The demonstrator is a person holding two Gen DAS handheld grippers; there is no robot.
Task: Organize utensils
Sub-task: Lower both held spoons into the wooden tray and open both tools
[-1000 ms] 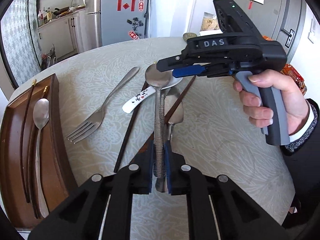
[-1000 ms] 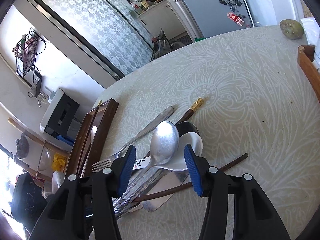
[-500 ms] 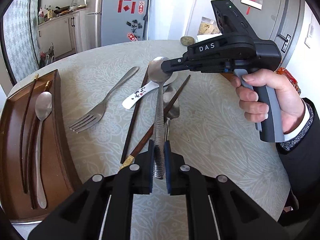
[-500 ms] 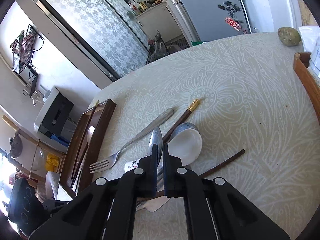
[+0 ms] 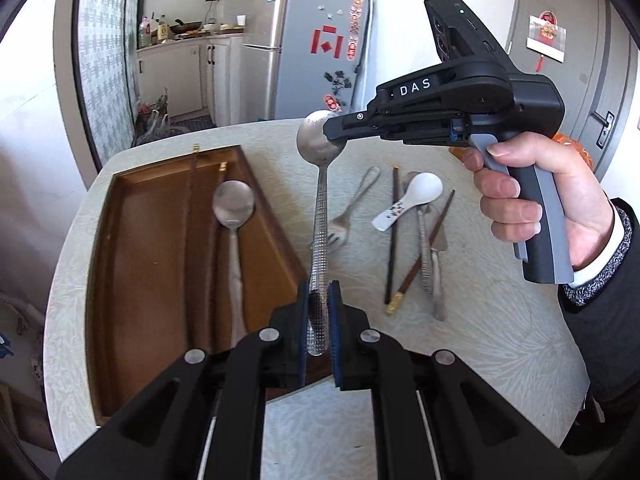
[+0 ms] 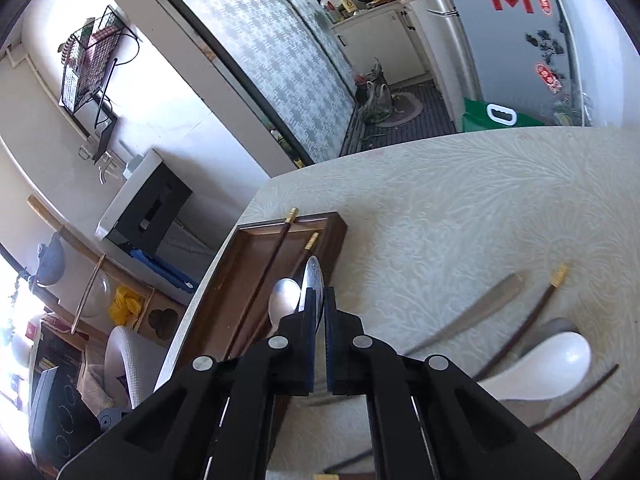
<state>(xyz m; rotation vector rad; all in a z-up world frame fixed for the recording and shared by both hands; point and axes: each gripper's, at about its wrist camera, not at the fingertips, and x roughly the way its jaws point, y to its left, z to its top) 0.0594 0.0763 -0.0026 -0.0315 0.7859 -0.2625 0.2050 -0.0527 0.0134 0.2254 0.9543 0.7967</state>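
Observation:
A metal spoon (image 5: 320, 216) with a textured handle is held in the air by both grippers. My left gripper (image 5: 319, 312) is shut on its handle end. My right gripper (image 5: 334, 136) is shut on its bowl, seen edge-on in the right wrist view (image 6: 314, 284) between the closed jaws (image 6: 318, 312). The spoon hangs above the right rim of the brown wooden tray (image 5: 132, 272). The tray holds another metal spoon (image 5: 234, 216) and dark chopsticks (image 5: 188, 216).
On the table (image 5: 480, 328) right of the tray lie a fork (image 5: 348, 216), a white ceramic spoon (image 5: 412, 200), loose dark chopsticks (image 5: 394, 232) and more metal utensils (image 5: 432, 264). A fridge (image 5: 304, 48) and kitchen counter stand behind the table.
Both grippers have lifted the spoon higher and carried it left, from above the utensil pile to the tray's right rim. The right gripper closed on the bowl a second ago.

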